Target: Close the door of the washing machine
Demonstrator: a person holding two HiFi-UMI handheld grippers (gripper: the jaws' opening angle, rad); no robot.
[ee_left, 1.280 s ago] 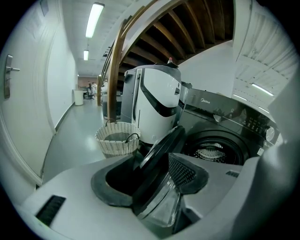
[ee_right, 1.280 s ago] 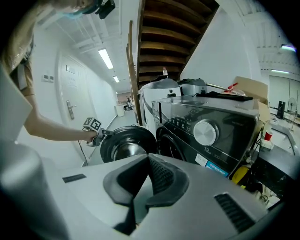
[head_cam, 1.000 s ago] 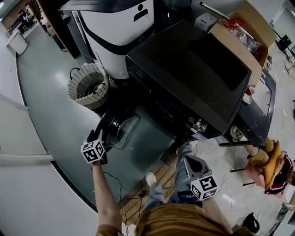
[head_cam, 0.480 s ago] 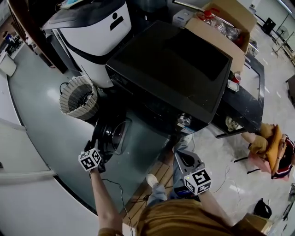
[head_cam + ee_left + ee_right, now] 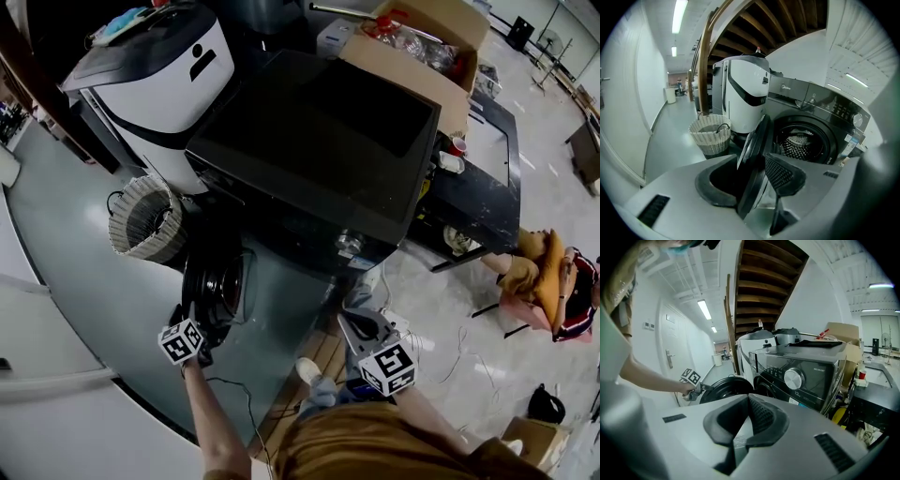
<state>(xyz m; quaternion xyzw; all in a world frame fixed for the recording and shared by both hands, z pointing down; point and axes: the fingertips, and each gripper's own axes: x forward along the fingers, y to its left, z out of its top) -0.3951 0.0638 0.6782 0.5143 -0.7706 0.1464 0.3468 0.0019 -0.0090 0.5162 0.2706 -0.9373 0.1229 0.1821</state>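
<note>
From the head view, we look down on the black washing machine [image 5: 319, 141], its round door [image 5: 223, 281] swung open toward the floor at lower left. The left tongs [image 5: 194, 317] meet the door's outer edge, while the right tongs [image 5: 361, 328] hang well apart from it, in front of the machine's front right corner. A wicker basket [image 5: 141, 220] stands just beside the door, and a cardboard box [image 5: 412, 42] sits behind the machine.

In the left gripper view, we see the left tongs [image 5: 754, 180] clamped on the door [image 5: 757, 140], one jaw on each face of its rim. The door stands ajar and edge-on, with the steel drum [image 5: 801, 145] exposed behind it and the basket [image 5: 711, 136] to the left.

In the right gripper view, the right tongs [image 5: 747, 420] are pressed together with nothing between them. Beyond them we make out the machine's control dial [image 5: 793, 378], the open door [image 5: 726, 389] and the left tongs [image 5: 697, 392] at its edge.
</note>
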